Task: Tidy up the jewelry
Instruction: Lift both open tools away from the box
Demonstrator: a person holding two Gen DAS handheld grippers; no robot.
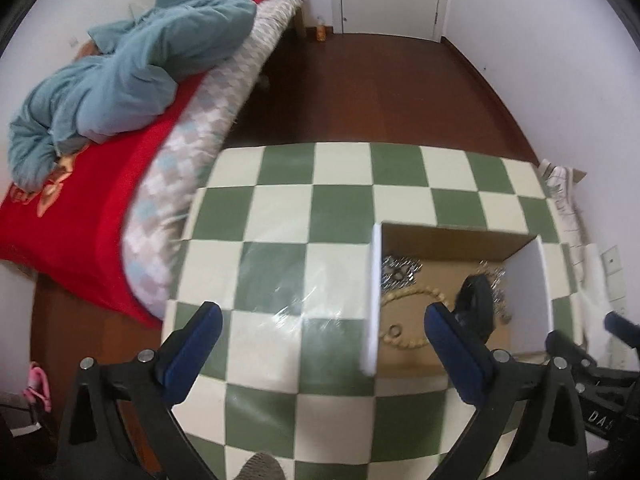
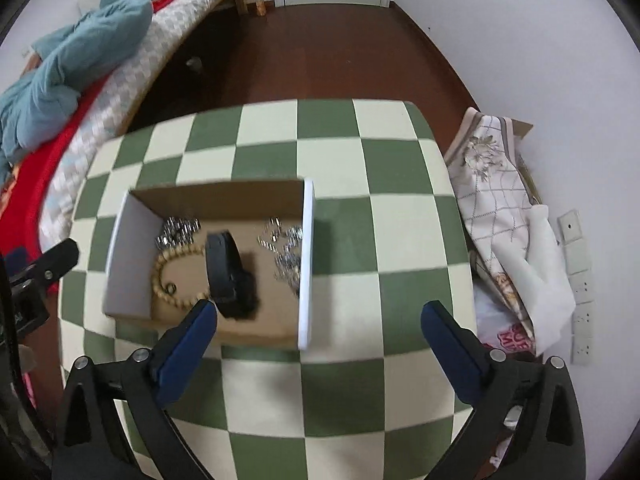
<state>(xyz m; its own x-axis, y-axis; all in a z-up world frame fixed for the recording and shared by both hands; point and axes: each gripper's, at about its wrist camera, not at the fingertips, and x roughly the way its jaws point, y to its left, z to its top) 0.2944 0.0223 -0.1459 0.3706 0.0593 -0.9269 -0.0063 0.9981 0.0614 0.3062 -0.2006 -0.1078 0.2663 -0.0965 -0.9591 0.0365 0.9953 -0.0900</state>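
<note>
Both your grippers are released: the left gripper and the right gripper stand with the jaws wide apart and nothing between the pads. All the jewelry lies already inside the cardboard box, which rests on the checkered table.

Take the box as your reference. The black band stands on its edge near the middle of the box floor. The wooden bead bracelet lies just beside it, toward the white left wall. One pile of silver chain sits at the back left, and another silver chain lies against the white right wall.

The risks are these:
- The band is upright, so a small push on the box can make it roll or fall onto the beads.
- The beads touch the left chain pile, I think, though the picture is blurred there; if you pull one, it may drag the other.
- Your left gripper's right pad hangs over the box, so a careless descent can strike the wall and shift the whole box.
- The loose chain can tangle if you pinch it from the heap.
</note>
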